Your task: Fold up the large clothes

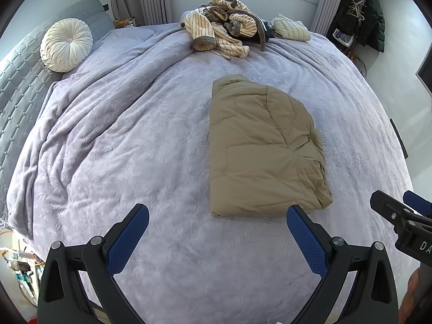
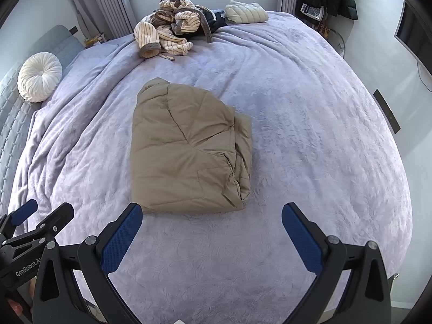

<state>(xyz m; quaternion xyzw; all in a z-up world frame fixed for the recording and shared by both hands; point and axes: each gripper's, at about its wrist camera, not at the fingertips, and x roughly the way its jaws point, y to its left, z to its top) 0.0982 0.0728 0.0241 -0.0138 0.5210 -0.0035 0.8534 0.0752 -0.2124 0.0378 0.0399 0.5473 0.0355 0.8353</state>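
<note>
A tan puffer jacket (image 1: 259,145) lies folded into a compact block on the lavender bed cover (image 1: 135,140); it also shows in the right wrist view (image 2: 186,151). My left gripper (image 1: 217,216) is open and empty, held above the cover just in front of the jacket's near edge. My right gripper (image 2: 212,213) is open and empty, also just in front of that edge. The right gripper shows at the right edge of the left wrist view (image 1: 399,208). The left gripper shows at the left edge of the right wrist view (image 2: 40,216).
A heap of striped cream clothes (image 1: 224,24) and a folded pale quilted jacket (image 1: 291,28) lie at the far end of the bed. A round white cushion (image 1: 66,44) leans on the grey headboard (image 1: 19,89). Dark coats (image 1: 370,13) hang at the far right.
</note>
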